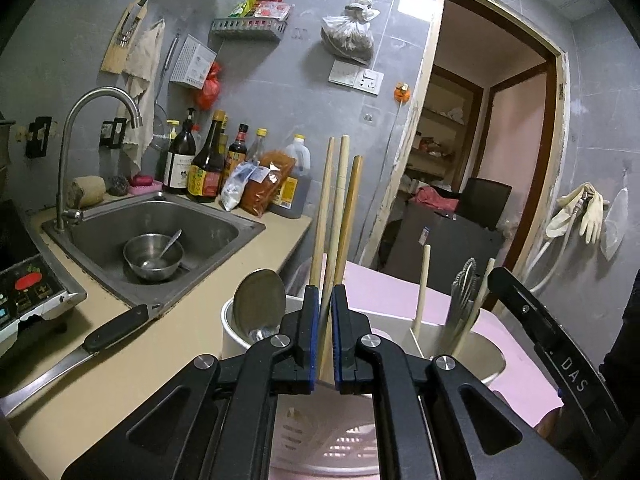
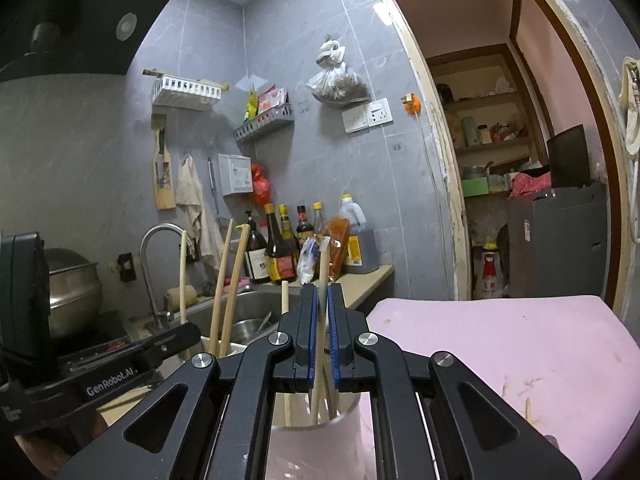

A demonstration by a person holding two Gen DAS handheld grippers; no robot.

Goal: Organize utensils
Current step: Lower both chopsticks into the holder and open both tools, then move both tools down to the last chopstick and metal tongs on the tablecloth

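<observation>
Left tool [image 1: 325, 292] is pinching a wooden chopstick [image 1: 331, 216] between its blue pads, jaws nearly shut on the shaft; two more chopsticks are standing close on either side of it, and I cannot tell for certain whether the pads are touching those as well. The gripped stick is running upright with a slight lean, its long axis nearly square to the line the left tool is pointing along, and its lower end is dropping out of sight toward the white holder [image 1: 240, 320] directly beneath the jaws. A metal spoon [image 1: 258, 304] is standing bowl-up in the near-left compartment of that holder; forks and another stick are sitting in the far-right compartment. Right tool [image 2: 323, 292] is likewise closed almost fully on a single chopstick [image 2: 322, 280], also upright and leaning slightly, with its lower end reaching down into the holder's right section below. Both tools are hanging just above the holder, left one over the left-middle part, right one over the right part. Judgement: the coming move is turning on keeping each stick vertical over its compartment, so that letting go drops it straight in rather than across the divider.
</observation>
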